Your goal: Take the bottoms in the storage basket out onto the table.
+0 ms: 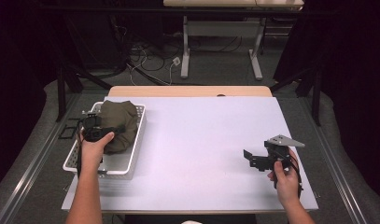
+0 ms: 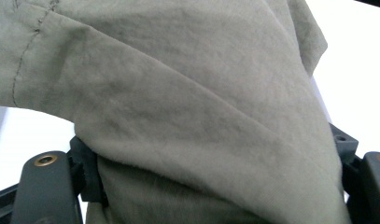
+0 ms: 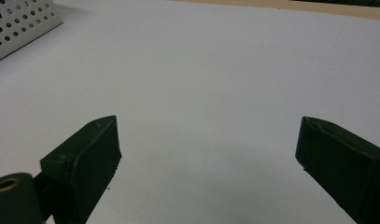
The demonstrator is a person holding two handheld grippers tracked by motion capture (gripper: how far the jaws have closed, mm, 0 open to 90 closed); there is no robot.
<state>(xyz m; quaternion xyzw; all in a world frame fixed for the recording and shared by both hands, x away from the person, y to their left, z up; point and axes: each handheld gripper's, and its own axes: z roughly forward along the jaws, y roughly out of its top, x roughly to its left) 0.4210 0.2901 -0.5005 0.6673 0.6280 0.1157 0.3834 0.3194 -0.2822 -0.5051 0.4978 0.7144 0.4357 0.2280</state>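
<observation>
From the high view I see my left tool (image 1: 95,131) over the white perforated basket (image 1: 131,156) at the left side of the counter (image 1: 197,140). An olive cloth (image 1: 120,123) is bunched in the basket, heaped toward its far end, and the left tool sits against the cloth's near left edge. My left hand (image 1: 95,148) is wrapped around the tool's body, forearm coming up from the bottom edge. On the right side of the counter, well apart from the basket, my right hand (image 1: 285,179) holds the right tool (image 1: 254,159), with its grey plate on top and its jaws pointing left across the bare white surface.

In the left gripper view the cloth (image 2: 187,112) spreads across nearly the whole frame, with a stitched hem at the upper left. Its folds run down between the two black jaws at the bottom, which are clamped tight on a thick bundle of fabric. White surface shows behind it at the right and lower left.

In the right gripper view the right tool (image 3: 208,154) stands with its jaws wide apart and nothing between them, just above the white counter (image 3: 215,70). A corner of the basket (image 3: 19,25) shows at the upper left, far off.
</observation>
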